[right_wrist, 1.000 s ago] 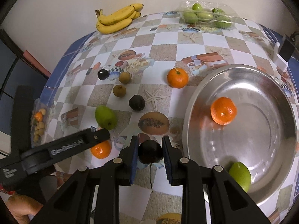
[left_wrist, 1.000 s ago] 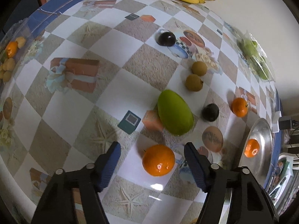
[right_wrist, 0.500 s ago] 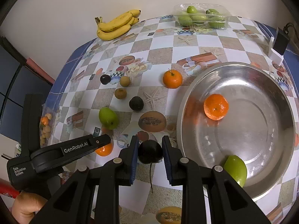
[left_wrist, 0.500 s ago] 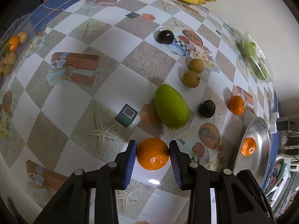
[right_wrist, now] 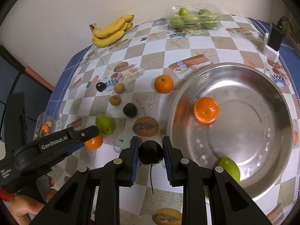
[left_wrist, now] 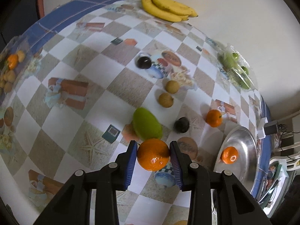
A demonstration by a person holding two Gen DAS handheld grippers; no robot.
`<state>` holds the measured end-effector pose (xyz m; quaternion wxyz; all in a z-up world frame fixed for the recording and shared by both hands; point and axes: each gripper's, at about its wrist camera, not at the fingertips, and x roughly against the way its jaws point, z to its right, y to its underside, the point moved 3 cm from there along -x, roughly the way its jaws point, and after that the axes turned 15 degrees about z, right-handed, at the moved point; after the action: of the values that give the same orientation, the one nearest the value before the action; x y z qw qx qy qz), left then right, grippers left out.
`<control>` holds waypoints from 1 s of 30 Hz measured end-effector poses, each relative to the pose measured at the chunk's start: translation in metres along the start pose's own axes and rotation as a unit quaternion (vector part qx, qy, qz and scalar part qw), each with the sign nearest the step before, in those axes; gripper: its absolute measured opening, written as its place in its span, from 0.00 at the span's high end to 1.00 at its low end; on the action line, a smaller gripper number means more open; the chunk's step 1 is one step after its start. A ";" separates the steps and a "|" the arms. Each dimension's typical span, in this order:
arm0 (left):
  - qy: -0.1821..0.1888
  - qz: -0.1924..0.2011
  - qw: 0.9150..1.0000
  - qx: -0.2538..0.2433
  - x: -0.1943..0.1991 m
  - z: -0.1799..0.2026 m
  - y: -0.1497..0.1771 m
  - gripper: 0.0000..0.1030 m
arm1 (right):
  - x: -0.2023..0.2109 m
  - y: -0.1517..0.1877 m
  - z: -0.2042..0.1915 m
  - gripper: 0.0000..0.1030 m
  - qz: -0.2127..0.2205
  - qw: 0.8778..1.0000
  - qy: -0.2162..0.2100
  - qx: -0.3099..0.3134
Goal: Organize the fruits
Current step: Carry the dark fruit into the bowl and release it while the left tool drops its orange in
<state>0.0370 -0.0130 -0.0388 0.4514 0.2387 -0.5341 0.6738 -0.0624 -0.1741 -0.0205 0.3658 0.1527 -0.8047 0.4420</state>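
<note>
1. The metal bowl [right_wrist: 281, 86] is sitting on the checkered table [left_wrist: 61, 116], carrying an orange and a green fruit
2. The left gripper [left_wrist: 153, 156] is clamping an orange [left_wrist: 153, 154], lifted off the cloth
3. The right gripper [right_wrist: 151, 152] is pinching a dark plum [right_wrist: 151, 152] beside the bowl's rim

left gripper [left_wrist: 153, 156] gone from wide open around the orange [left_wrist: 153, 154] to clamped on both its sides, orange now raised off the checkered tablecloth [left_wrist: 84, 67], right gripper [right_wrist: 151, 154] with its dark plum [right_wrist: 150, 154] shifted right, nearer the steel bowl [right_wrist: 281, 101]
</note>
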 end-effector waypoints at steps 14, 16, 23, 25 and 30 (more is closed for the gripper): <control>0.054 -0.002 0.996 -0.076 0.005 0.060 0.017 0.63 | 0.025 -0.015 0.079 0.75 0.030 0.993 0.083 -0.075; 0.063 0.000 0.993 -0.098 0.006 0.073 0.022 0.63 | 0.029 -0.015 0.092 0.74 0.033 0.991 0.093 -0.090; 0.103 -0.004 0.979 -0.177 0.004 0.123 0.045 0.63 | 0.048 -0.015 0.135 0.74 0.053 0.980 0.128 -0.146; 0.112 0.000 0.974 -0.195 0.005 0.134 0.051 0.63 | 0.053 -0.015 0.143 0.74 0.058 0.977 0.138 -0.154; 0.134 0.005 0.965 -0.226 0.003 0.151 0.060 0.63 | 0.055 -0.012 0.148 0.74 0.058 0.975 0.146 -0.160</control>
<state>-0.0403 -0.1547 -0.0194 0.5573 0.0355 -0.6082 0.5641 -0.1603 -0.2983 -0.0240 0.4729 -0.0208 -0.8103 0.3456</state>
